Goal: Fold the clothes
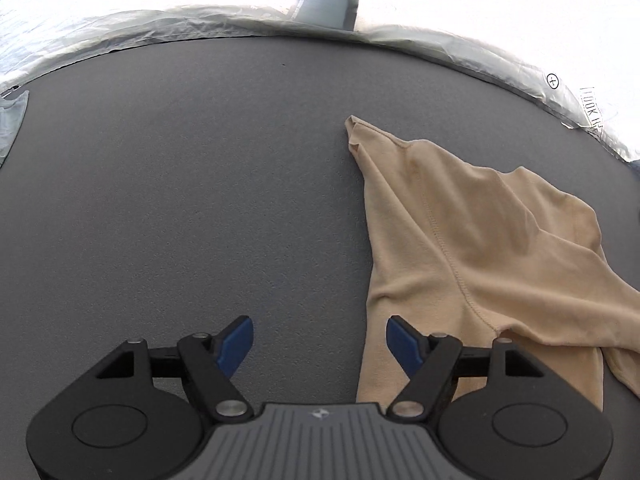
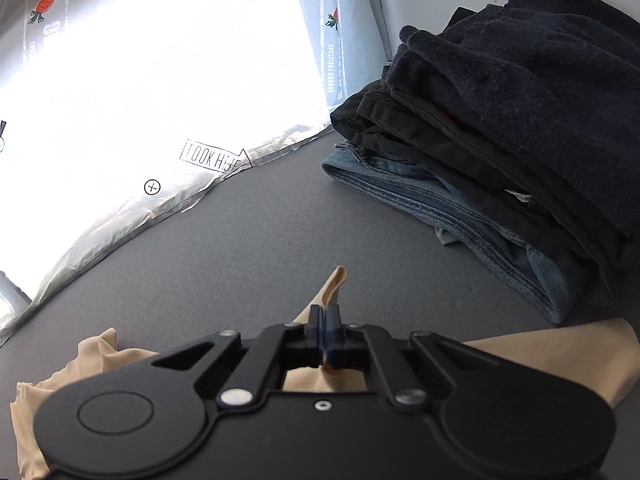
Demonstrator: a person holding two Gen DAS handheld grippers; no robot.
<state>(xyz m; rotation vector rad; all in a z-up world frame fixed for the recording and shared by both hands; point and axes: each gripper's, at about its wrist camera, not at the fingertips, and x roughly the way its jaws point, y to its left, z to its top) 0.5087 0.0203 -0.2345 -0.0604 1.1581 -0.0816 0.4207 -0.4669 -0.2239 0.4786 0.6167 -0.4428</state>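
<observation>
A tan garment (image 1: 460,240) lies crumpled on the dark grey table (image 1: 180,200), filling the right side of the left wrist view. My left gripper (image 1: 320,342) hovers over the table with its blue pads (image 1: 236,344) wide apart and nothing between them; its right finger sits over the garment's left edge. In the right wrist view my right gripper (image 2: 326,334) is shut on a pinched corner of the tan garment (image 2: 334,284), which sticks up past the fingertips. More of the cloth spreads out beneath and to both sides of that gripper.
A stack of folded dark clothes and blue jeans (image 2: 500,140) stands at the right of the table. Crinkled silver foil sheeting (image 2: 132,216) runs along the table's far edge, with bright glare behind it. A pale plastic piece (image 1: 12,120) lies at the far left edge.
</observation>
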